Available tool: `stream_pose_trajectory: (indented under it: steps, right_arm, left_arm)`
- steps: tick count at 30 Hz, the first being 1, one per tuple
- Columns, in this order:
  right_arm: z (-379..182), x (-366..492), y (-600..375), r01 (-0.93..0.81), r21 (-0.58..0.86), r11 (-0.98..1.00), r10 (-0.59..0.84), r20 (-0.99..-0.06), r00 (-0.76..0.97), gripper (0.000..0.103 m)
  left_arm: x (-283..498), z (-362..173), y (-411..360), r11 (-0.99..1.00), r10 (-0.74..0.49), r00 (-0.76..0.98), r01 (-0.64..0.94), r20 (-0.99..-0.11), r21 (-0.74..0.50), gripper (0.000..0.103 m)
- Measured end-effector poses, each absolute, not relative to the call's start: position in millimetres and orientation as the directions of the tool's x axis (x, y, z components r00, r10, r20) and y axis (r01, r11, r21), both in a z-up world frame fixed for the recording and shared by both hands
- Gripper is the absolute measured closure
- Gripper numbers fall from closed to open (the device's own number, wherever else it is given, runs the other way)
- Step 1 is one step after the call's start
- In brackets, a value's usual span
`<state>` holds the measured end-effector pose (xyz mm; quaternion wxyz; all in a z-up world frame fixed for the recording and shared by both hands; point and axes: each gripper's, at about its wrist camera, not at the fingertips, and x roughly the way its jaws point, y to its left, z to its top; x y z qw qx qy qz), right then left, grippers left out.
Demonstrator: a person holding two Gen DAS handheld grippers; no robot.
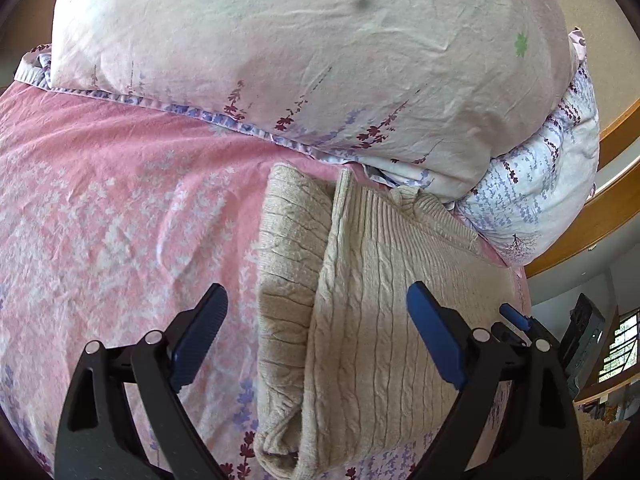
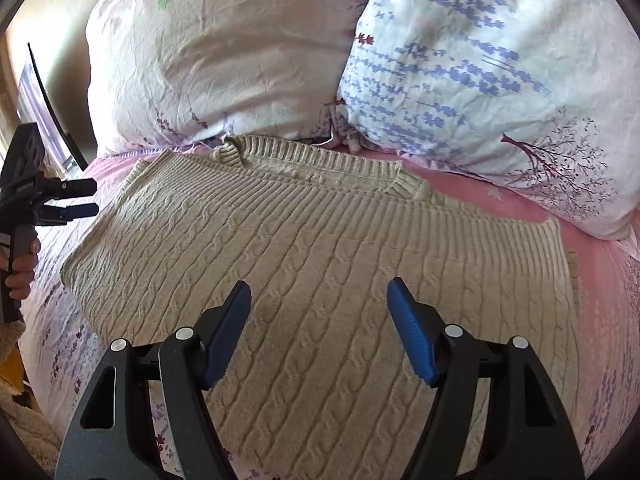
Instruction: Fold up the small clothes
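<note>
A beige cable-knit sweater (image 1: pixel 360 240) lies folded on the pink floral sheet (image 1: pixel 120 200), its ribbed hem towards the pillows. My left gripper (image 1: pixel 316 292) hovers open above the sweater's folded left edge, with nothing between its blue pads. In the right wrist view the sweater (image 2: pixel 300 232) spreads wide and flat. Over its middle my right gripper (image 2: pixel 319 286) stands open and grips nothing. The left gripper (image 2: pixel 94 199) also shows at that view's left edge, held by a hand (image 2: pixel 22 276).
Two floral pillows (image 2: pixel 224 52) (image 2: pixel 480 80) sit right behind the sweater, touching its hem. A wooden bed frame (image 1: pixel 600 216) runs along the right. Bare pink sheet (image 2: pixel 600 272) lies to the sweater's right. A fluffy cream sleeve (image 2: pixel 16 412) is at the lower left.
</note>
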<state>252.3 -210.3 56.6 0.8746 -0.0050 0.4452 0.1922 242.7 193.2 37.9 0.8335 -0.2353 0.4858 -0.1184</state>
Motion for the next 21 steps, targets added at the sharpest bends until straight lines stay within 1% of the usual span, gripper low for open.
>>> stream_pose_trajectory:
  steps: [6,12,17,18,20,21]
  right_arm:
    - [48,250,-210,-0.346,0.147,0.927,0.319,-0.794,0.518,0.028]
    - [46,250,-208,-0.349,0.124,0.929,0.303,-0.797,0.523,0.024]
    - [46,253,-206,-0.345,0.114,0.932,0.293,-0.796,0.529,0.023]
    - [46,252,-206,-0.343,0.115,0.932,0.294,-0.795,0.530,0.023]
    - [46,252,-206,-0.340,0.117,0.933,0.294,-0.793,0.533,0.023]
    - [46,251,-206,-0.339,0.117,0.933,0.294,-0.793,0.534,0.022]
  left_arm:
    - [255,24,188,0.878,-0.427,0.446,-0.005,-0.787,-0.479,0.016]
    - [259,24,186,0.877,-0.433,0.450,0.011,-0.781,-0.480,0.016]
    - [260,24,183,0.875,-0.437,0.456,0.017,-0.775,-0.483,0.017]
    - [260,24,182,0.876,-0.437,0.457,0.019,-0.775,-0.482,0.018]
    - [260,24,178,0.873,-0.446,0.453,0.030,-0.772,-0.486,0.027]
    - [260,24,174,0.875,-0.447,0.452,0.038,-0.772,-0.483,0.028]
